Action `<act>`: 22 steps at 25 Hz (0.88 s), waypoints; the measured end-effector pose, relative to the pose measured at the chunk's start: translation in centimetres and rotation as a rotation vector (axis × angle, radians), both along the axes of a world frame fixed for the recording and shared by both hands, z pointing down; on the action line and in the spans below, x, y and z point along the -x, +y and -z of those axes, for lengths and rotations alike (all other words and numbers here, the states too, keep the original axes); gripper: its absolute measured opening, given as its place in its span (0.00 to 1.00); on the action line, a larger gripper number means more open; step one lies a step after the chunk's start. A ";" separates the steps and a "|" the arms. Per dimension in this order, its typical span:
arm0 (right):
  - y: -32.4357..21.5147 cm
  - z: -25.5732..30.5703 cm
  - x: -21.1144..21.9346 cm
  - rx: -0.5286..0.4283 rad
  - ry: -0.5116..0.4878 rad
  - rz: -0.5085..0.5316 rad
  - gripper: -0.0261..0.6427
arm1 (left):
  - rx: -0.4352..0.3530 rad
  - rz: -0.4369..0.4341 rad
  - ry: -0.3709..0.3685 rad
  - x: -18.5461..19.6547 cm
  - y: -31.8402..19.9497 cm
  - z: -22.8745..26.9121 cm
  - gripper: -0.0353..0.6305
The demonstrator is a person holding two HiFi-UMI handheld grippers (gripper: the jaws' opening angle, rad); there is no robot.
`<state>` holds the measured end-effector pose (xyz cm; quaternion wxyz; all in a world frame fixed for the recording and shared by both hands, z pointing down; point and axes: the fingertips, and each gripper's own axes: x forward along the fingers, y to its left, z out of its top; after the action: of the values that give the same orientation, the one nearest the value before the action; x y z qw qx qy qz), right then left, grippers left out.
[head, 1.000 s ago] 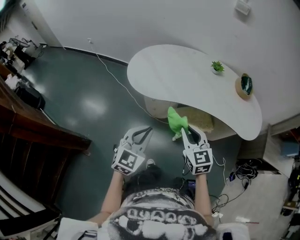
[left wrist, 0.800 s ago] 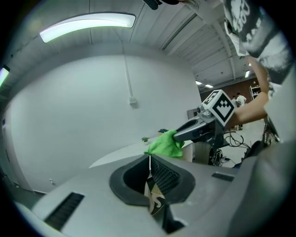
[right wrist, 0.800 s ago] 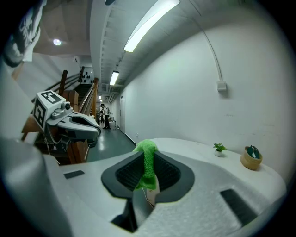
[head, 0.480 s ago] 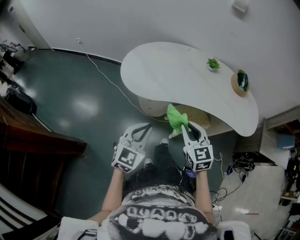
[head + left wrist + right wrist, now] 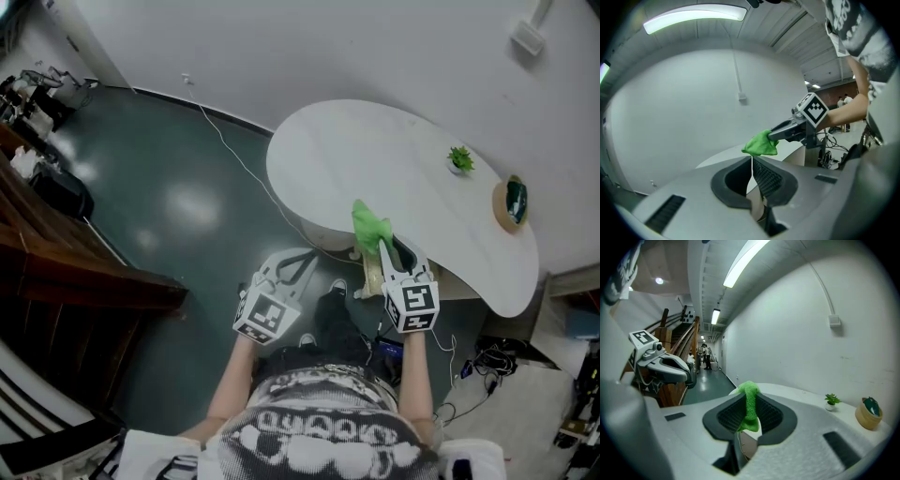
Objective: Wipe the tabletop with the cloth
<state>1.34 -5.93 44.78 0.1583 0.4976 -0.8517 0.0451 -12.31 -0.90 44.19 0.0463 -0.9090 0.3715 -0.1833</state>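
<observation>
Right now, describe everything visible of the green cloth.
The green cloth is a small piece of bright green, fuzzy-looking fabric, bunched into a crumpled wad. The right tongs are shut on it, with a fold pinched between the ribbed pads and a tuft poking out past the tips. It is held at the near edge of the white table; whether it touches the tabletop cannot be told.

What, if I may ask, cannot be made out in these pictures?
- Whether the cloth touches the table: the head view looks down from above, so its height is unreadable.
- What the bowl holds: too small in the head and right gripper views.
- The table's base: mostly hidden beneath it in the head view.
- The cloth's size: bunched in the shut right tool.
</observation>
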 end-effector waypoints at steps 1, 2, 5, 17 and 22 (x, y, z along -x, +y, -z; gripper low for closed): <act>-1.5 0.1 0.0 -0.004 0.000 0.006 0.14 | 0.000 0.007 -0.006 0.1 -1.4 0.0 0.06; -2.9 0.2 0.1 -0.006 0.001 0.012 0.14 | -0.001 0.014 -0.010 0.2 -2.8 0.1 0.06; -7.0 0.4 -0.1 -0.003 0.003 0.033 0.14 | -0.012 0.029 -0.011 -0.1 -6.9 1.0 0.06; -18.7 -1.2 -1.8 0.021 -0.023 0.081 0.14 | -0.020 0.044 -0.083 -2.5 -19.1 0.4 0.06; -22.2 -1.8 -0.8 0.028 -0.026 0.113 0.14 | -0.011 0.051 -0.105 -2.5 -21.1 0.3 0.06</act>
<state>2.10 -28.15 46.59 0.1564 0.4459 -0.8796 0.0545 -9.86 -21.99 43.86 0.0658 -0.8881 0.3926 -0.2297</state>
